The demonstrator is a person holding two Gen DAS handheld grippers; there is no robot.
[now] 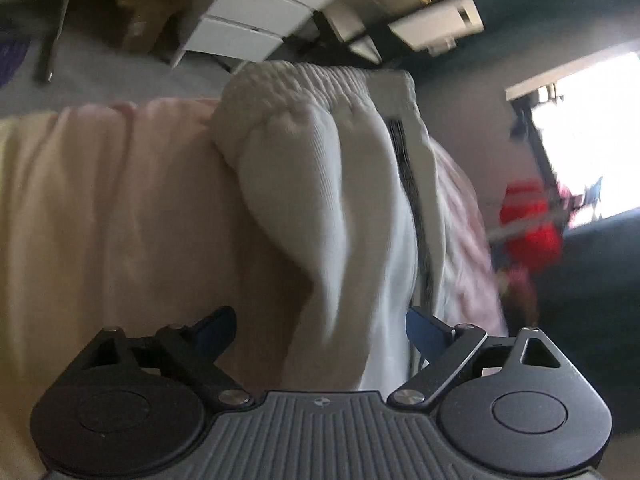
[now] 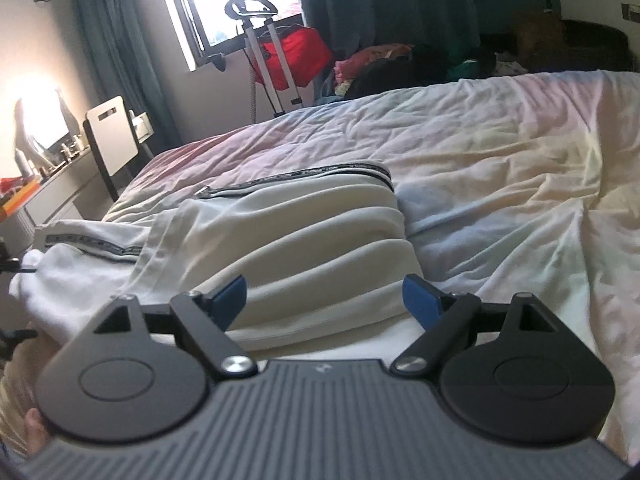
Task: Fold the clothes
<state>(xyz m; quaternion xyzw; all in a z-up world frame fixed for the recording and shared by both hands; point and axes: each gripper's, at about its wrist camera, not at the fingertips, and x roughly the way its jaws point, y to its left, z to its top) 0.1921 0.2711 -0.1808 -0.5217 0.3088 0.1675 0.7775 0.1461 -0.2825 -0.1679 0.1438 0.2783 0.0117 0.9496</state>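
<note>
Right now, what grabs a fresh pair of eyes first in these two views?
The white trousers with a black side stripe, folded over on the rumpled bed sheet, fill the middle of the right wrist view; in the left wrist view their ribbed waistband sits at top centre. Both the left gripper and the right gripper have their jaws spread wide, clamping nothing. Behind the bed, a red bag stands under the bright window.

Red bag under window (white chair nearby).

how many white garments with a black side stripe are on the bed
1: the white striped trousers lie part-folded on the bed sheet, just ahead of the open right gripper; the left wrist view shows the same pair. Others may be hidden.
</note>
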